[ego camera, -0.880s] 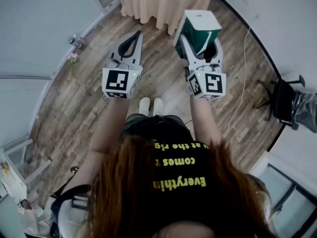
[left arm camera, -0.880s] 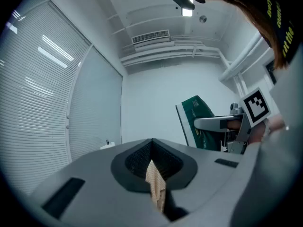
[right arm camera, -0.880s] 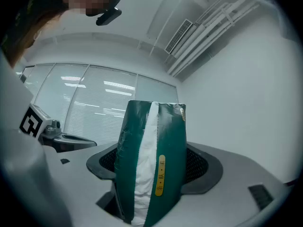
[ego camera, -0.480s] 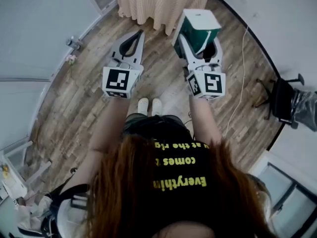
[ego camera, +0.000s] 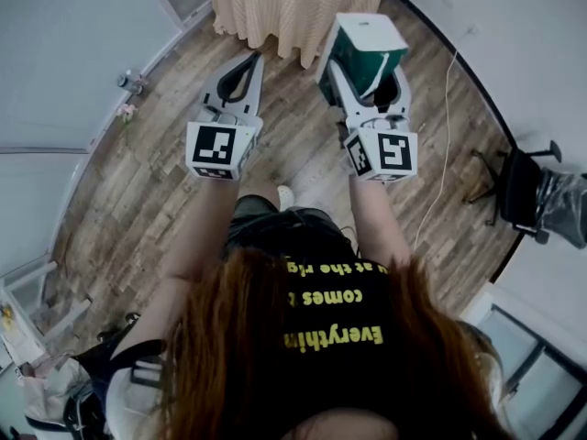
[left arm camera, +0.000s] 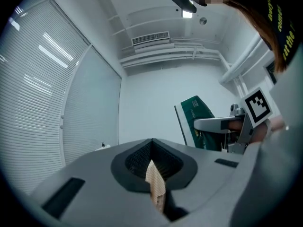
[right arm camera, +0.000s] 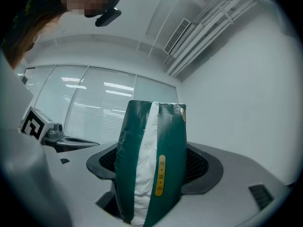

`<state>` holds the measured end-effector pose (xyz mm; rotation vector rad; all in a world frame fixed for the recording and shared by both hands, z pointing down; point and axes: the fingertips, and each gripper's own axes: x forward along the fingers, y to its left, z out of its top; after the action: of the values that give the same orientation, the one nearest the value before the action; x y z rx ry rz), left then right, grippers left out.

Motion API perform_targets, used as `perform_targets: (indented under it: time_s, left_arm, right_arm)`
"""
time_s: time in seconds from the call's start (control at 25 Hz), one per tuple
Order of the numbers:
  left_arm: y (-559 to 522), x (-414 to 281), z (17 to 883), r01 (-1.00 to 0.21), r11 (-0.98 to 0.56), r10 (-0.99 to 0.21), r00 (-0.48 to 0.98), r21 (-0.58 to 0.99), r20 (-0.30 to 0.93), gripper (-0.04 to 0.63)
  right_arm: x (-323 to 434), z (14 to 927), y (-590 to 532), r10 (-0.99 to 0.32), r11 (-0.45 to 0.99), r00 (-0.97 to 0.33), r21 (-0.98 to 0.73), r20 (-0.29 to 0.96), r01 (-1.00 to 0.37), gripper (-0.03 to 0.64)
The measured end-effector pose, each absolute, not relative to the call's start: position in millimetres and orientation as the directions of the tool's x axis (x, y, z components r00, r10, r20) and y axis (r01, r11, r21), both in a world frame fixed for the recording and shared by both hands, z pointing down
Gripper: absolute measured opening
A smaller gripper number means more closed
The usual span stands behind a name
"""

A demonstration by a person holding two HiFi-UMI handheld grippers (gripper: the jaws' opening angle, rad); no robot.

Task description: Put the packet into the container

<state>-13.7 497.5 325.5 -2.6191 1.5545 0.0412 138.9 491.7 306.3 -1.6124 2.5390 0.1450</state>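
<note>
My right gripper (ego camera: 368, 73) is shut on a green and white packet (ego camera: 365, 46), held upright in front of the person. In the right gripper view the packet (right arm camera: 152, 155) stands between the two jaws and fills the gap. My left gripper (ego camera: 254, 60) is beside it at the left, shut, with nothing held. In the left gripper view its jaws (left arm camera: 152, 161) meet, and only a sliver of beige cloth shows through the slit. The packet (left arm camera: 198, 122) also shows there at the right. No container is in view.
A table under a beige cloth (ego camera: 293, 3) stands just ahead of both grippers. A white cable (ego camera: 446, 126) runs over the wooden floor at the right, near a black chair (ego camera: 519, 187). Small objects (ego camera: 127, 82) sit by the left wall; bags (ego camera: 46, 394) lie at lower left.
The person has stepped towards the table: the cloth sits closer to both grippers and one shoe has gone under the body. The grip on the packet is unchanged.
</note>
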Motion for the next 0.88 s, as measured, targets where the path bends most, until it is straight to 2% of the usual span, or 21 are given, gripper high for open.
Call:
perform_targets:
  time_s: [0.4,0.88]
  left_arm:
    - [418.5,3.4,334.8,-0.884,-0.465,-0.884,0.466,-0.044,-0.028,0.000]
    - [249.9,-46.3,329.4,-0.862,-0.506,-0.861,0.507,-0.031,-0.035,0.000]
  right_arm:
    - [165.8,316.1,414.2,-0.905,0.413,-0.409,-0.014,-0.114,-0.911,0.365]
    - [143.9,314.4,246.4,-0.939,0.328,-0.327,0.004,-0.102,-0.944,0.365]
